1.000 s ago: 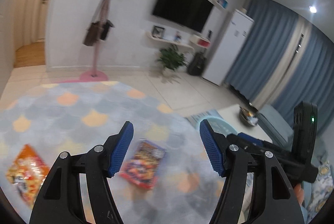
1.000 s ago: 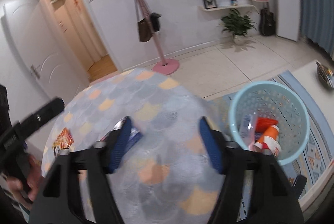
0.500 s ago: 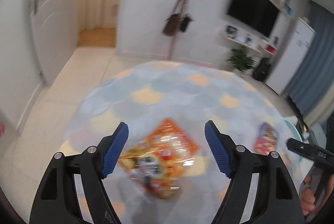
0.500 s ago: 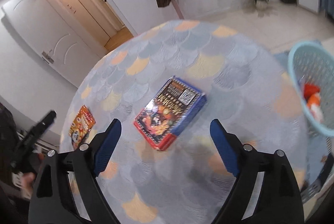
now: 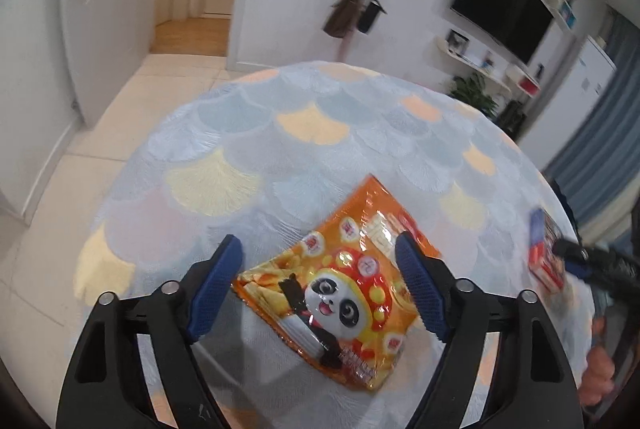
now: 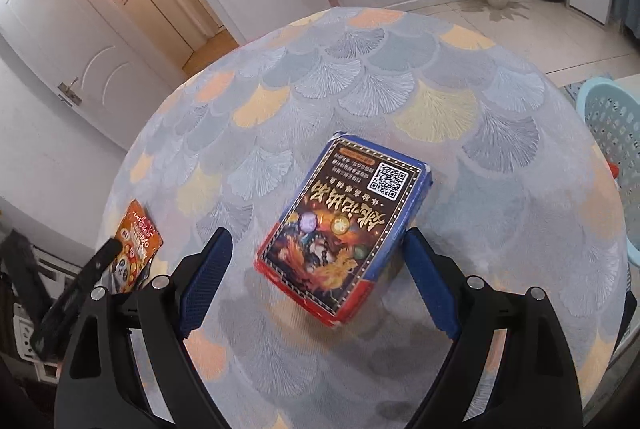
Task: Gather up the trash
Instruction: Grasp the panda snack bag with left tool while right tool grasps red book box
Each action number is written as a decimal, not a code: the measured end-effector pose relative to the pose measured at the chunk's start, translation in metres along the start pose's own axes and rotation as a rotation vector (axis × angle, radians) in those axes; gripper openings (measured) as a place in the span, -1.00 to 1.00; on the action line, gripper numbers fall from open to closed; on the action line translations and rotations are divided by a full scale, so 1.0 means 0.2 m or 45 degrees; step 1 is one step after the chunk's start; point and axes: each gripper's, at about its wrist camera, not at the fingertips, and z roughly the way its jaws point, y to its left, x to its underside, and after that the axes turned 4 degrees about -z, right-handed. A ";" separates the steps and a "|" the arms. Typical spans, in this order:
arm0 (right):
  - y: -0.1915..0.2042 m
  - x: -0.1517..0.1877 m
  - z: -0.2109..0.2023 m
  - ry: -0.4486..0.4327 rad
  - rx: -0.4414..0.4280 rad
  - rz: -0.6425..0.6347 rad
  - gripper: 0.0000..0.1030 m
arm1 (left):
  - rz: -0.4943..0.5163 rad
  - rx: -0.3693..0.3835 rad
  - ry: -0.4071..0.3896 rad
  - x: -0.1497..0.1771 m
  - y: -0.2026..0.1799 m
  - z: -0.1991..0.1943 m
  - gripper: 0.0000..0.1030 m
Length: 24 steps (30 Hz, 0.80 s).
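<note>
Obs., both wrist cams:

L gripper (image 5: 318,287): jaws wide, holding nothing. Orange snack bag (image 5: 344,283) w/ panda print lies flat on the rug (image 5: 248,133), between the two blue pads (image 5: 216,287); pads stand to either side of the bag, contact not discernible. Bag looks sealed; contents not readable beyond the print.

R gripper (image 6: 318,283): jaws wide, nothing held. Blue/red box (image 6: 346,225) lies flat on the rug, printed face up w/ QR code, its near end between the pads (image 6: 430,289); can't tell if they touch it. Box closed, contents hidden.

Basket (image 6: 612,133), pale blue, perforated wall, stands at rug's right edge, well apart from the box. Only part of it in frame; a bit of red/orange shows at its wall (image 6: 614,171), rest of inside out of view.

Cross-check: box seen at far right in L cam, w/ R gripper's tip by it; bag seen at far left in R cam, partly behind L gripper. Bag & box well apart on the rug.
</note>
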 end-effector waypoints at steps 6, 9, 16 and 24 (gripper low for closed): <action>0.09 -0.02 0.05 -0.047 0.124 -0.074 0.61 | 0.061 0.228 0.096 0.08 -0.06 -0.04 0.24; 0.16 0.00 0.09 -0.076 0.229 -0.168 0.56 | 0.117 0.253 0.113 0.12 -0.09 -0.07 0.29; 0.20 0.06 0.08 -0.128 0.305 -0.295 0.20 | 0.098 0.092 0.073 0.11 -0.12 -0.02 0.55; 0.19 0.08 0.03 -0.156 0.238 -0.286 0.18 | 0.218 -0.045 0.047 0.11 -0.26 0.04 -0.87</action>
